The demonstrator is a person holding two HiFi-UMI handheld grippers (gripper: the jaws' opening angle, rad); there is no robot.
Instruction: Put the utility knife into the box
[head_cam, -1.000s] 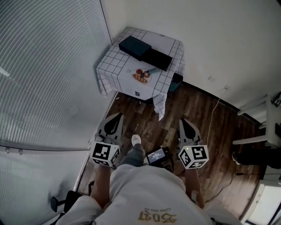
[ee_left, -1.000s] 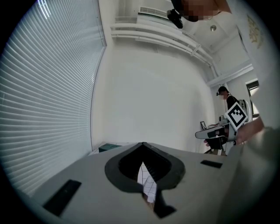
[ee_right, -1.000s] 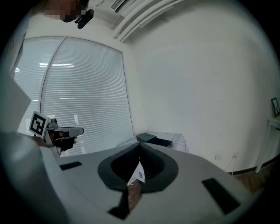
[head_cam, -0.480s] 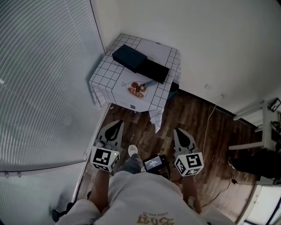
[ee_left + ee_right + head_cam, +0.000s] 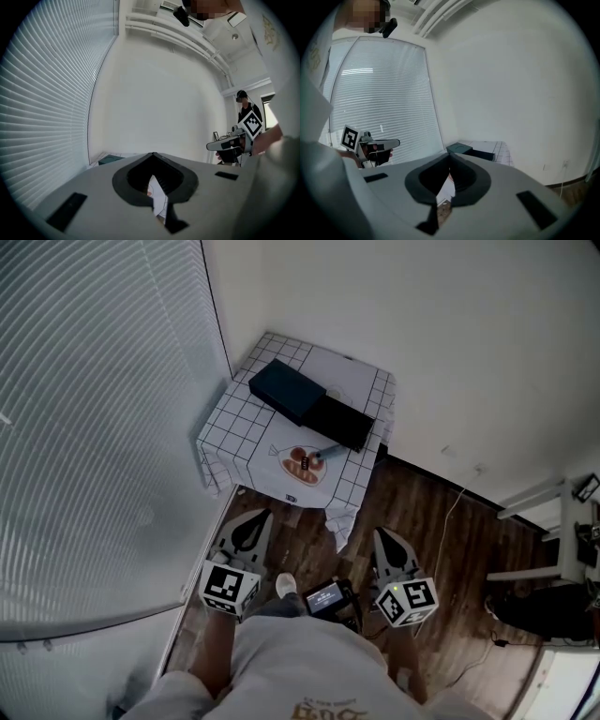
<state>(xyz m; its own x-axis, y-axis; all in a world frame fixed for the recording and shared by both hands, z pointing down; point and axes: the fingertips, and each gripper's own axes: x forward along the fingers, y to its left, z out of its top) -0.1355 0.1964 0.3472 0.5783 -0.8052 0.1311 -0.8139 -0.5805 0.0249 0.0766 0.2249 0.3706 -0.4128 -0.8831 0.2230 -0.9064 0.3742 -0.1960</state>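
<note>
Dark box (image 5: 288,390) sitting on checked table (image 5: 236,426), contents not showing, utility knife (image 5: 324,454) lying outside at its 5 o'clock, left gripper (image 5: 253,517) and right gripper (image 5: 384,536) pointing toward 12 o'clock, jaws pressing together, empty.

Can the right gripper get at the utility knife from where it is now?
Probably not yet. The right gripper hangs shut over the floor, short of the table. The utility knife lies uncovered there, nothing in front; step closer and open the jaws.

No words can be read; only black-and-white square markers show on the left cube (image 5: 228,589) and right cube (image 5: 407,602).
</note>
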